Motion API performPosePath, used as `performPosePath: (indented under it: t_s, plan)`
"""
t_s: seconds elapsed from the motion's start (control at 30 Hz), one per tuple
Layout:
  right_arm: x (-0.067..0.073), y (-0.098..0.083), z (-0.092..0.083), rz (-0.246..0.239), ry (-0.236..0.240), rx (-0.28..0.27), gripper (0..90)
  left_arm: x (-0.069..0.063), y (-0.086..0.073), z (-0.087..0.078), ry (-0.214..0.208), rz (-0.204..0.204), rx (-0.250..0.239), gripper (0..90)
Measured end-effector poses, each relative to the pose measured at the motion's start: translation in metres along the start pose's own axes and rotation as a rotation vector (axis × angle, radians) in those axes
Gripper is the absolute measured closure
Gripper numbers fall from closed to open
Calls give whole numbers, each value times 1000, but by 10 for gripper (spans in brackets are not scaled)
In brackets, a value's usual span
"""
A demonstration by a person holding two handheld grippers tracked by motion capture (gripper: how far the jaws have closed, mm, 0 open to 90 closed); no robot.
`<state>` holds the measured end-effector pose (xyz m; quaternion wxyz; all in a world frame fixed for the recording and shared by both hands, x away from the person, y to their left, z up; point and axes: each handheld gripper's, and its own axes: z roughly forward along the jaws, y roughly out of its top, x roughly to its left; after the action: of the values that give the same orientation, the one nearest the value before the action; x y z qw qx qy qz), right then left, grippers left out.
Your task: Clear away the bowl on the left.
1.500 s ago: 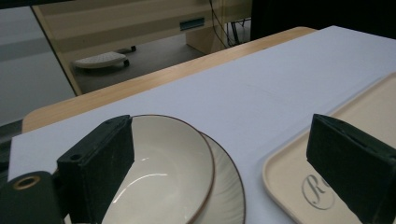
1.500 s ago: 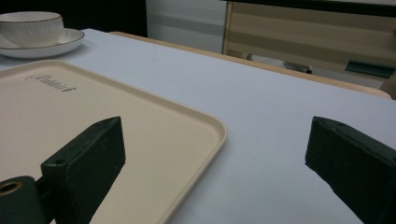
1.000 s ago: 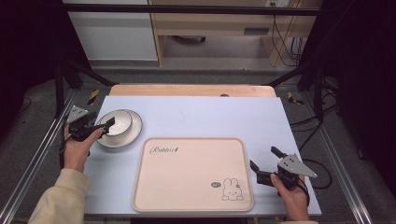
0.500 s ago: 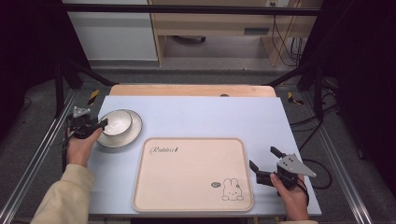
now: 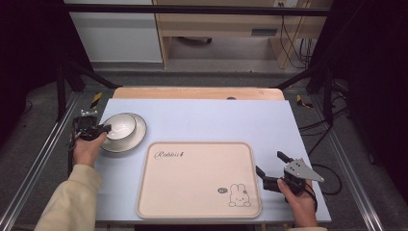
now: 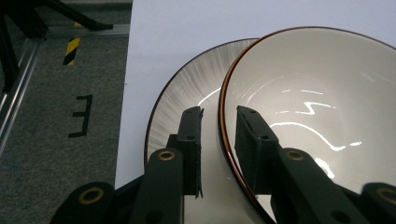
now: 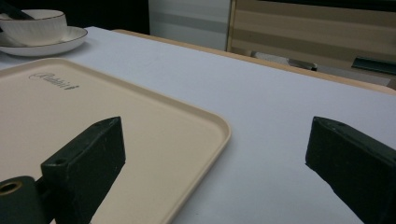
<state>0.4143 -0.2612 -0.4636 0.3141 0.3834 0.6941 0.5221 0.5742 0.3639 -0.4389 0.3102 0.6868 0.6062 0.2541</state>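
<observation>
A white bowl (image 5: 121, 126) with a brown rim stands on a white plate (image 5: 135, 138) at the table's left. My left gripper (image 5: 103, 129) reaches it from the left. In the left gripper view its jaws straddle the rim of the bowl (image 6: 317, 93), one pad inside and one outside over the plate (image 6: 187, 88). The jaws have just been closing, and a narrow gap still shows between the outer pad and the rim. My right gripper (image 5: 270, 162) rests at the front right, open and empty, beside a beige tray (image 5: 192, 211). Its wide jaws (image 7: 215, 133) frame the corner of the tray (image 7: 70, 116).
The tray carries a rabbit print (image 5: 238, 195) and lies at the front middle of the pale blue table top (image 5: 216, 120). A wooden strip (image 5: 192, 93) runs along the far edge. Metal rails (image 5: 38, 163) flank the table on both sides.
My left gripper has slid right and slightly down to the bowl, and its jaws have narrowed around the bowl's rim. The right gripper has stayed still.
</observation>
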Motion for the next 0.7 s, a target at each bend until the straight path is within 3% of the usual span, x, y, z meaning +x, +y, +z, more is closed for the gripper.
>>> performPosePath:
  t_s: [0.2,0.37,0.53,0.63,0.7]
  plan:
    - [0,0,-1,4,1,-2,51,-2,3,4,7,7,32,788]
    - [-1,0,-1,3,1,-2,51,0,4,4,-12,-35,30,818]
    - [-1,0,0,2,0,1,51,2,3,-4,-54,-66,-22,822]
    - [-1,0,0,-2,0,3,51,2,2,-8,-58,-71,-29,818]
    - [0,0,0,-6,3,-1,51,5,-3,-14,-91,-154,-46,815]
